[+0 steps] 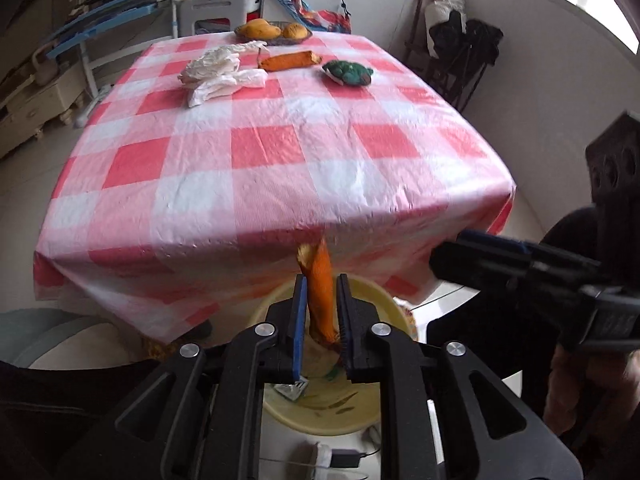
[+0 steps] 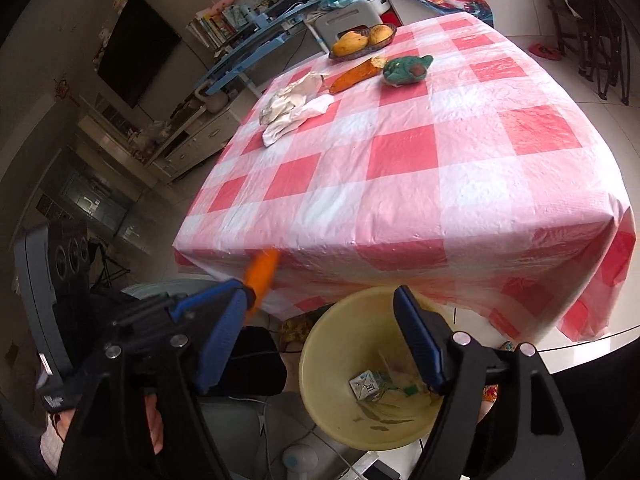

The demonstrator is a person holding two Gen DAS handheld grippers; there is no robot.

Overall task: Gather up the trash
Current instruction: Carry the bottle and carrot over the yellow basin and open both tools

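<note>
I've got the left gripper [image 1: 320,316] pinching an orange wrapper [image 1: 322,288] upright betw its blue pads, right over the yellow bin [image 2: 340,344] at the table's near edge. Right gripper [image 2: 320,344] jaws spread wide, nothing betw them, also above the bin; a small carton [image 2: 365,386] lies inside. On the checked tablecloth [image 1: 260,152]: white crumpled paper [image 1: 220,74], another orange wrapper [image 1: 290,61], green wrapper [image 1: 347,73], fruit basket [image 1: 272,31] at far edge.

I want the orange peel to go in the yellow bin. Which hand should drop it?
The left. Its fingers already pinch the orange peel right above the yellow bin. The right gripper is open and holds nothing.
</note>
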